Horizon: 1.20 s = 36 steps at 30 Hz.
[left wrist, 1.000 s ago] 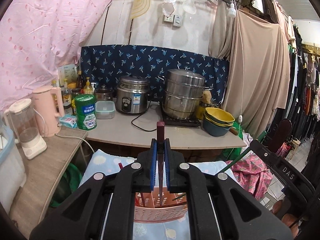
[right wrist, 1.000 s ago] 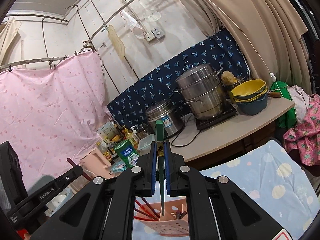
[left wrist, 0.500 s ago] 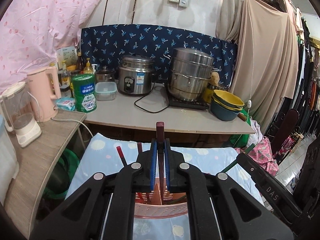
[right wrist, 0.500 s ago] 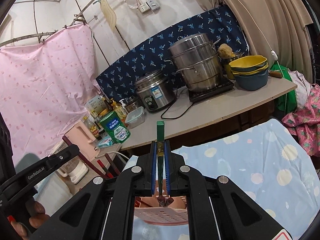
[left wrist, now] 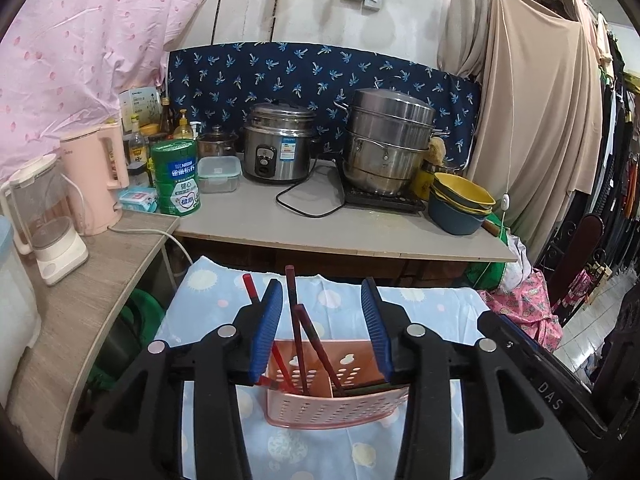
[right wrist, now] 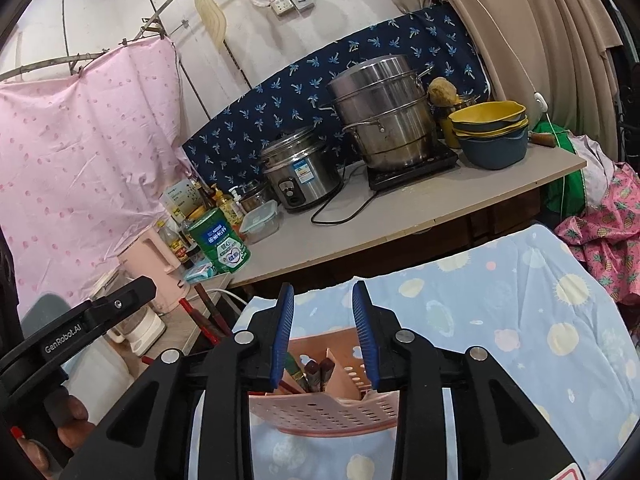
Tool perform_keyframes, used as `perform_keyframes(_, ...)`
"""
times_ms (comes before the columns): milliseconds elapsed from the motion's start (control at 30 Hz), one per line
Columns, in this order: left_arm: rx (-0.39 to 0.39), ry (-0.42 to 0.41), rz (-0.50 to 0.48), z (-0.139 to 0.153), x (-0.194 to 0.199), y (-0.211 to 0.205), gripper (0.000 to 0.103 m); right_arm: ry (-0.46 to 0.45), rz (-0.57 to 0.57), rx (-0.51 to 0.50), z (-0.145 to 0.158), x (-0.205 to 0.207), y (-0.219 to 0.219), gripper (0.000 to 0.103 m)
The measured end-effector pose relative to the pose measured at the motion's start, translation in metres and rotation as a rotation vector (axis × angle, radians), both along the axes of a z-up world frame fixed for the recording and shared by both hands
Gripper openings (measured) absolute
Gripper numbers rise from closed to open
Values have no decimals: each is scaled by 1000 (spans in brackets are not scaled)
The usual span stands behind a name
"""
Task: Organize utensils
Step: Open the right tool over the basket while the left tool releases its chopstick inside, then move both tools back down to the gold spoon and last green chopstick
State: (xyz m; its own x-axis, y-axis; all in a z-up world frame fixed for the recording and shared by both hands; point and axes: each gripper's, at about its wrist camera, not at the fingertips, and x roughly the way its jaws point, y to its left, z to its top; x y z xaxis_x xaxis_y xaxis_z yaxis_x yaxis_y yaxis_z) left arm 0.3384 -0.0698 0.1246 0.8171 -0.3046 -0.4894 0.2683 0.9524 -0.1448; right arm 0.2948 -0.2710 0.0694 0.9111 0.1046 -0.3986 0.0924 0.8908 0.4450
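Both grippers newly parted; chopsticks in pink holder.

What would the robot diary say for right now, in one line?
left claw: open, empty | right claw: open, empty | chopsticks: standing in pink holder | holder on blue cloth

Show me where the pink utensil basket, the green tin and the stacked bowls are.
Pink utensil basket (left wrist: 332,408), left wrist view, on its perforated front wall.
Green tin (left wrist: 176,178), left wrist view, on the middle of its label.
Stacked bowls (right wrist: 494,148), right wrist view, on the side of the blue bottom bowl.
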Motion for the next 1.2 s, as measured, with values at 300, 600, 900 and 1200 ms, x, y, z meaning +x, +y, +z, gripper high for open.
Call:
perform_keyframes(300, 10, -2, 3, 3, -16, 7, 39, -12, -6, -2, 6, -21, 0, 31)
perform_keyframes(600, 20, 66, 2, -19, -47, 19, 39, 22, 19, 6, -5, -62, 9, 31)
perform_keyframes(900, 44, 194, -14, -71, -92, 27, 39, 131, 51, 25, -50, -122, 23, 31)
perform_keyframes(1200, 107, 305, -16, -131, -144, 34, 42, 274, 93, -41, -102, -186, 45, 31)
